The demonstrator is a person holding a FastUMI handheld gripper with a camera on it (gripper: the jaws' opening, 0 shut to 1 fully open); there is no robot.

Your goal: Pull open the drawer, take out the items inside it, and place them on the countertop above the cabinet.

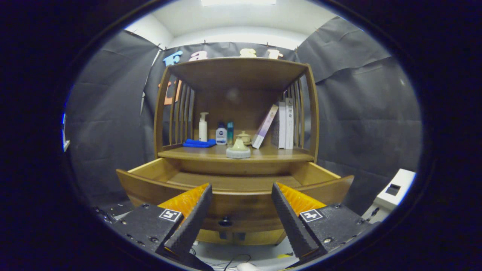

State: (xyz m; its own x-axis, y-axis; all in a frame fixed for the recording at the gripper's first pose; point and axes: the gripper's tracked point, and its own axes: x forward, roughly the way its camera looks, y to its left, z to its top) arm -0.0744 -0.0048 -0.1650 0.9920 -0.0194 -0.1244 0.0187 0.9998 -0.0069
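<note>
I see the gripper (pixel 241 214) with fingers spread apart, holding nothing, just short of the drawer (pixel 233 182). The drawer stands pulled out from the cabinet; its knob (pixel 225 221) sits between the fingers. The visible drawer floor is bare wood. On the counter (pixel 278 153) above: a round lidded dish (pixel 238 149) at the front edge, a blue cloth (pixel 199 143), a pump bottle (pixel 203 127), two small bottles (pixel 221 135), a small pot (pixel 244 137) and books (pixel 284 123).

Upright books (pixel 285 124), leaning book (pixel 264 126) — white box (pixel 395 190), floor cables (pixel 235 260)
</note>
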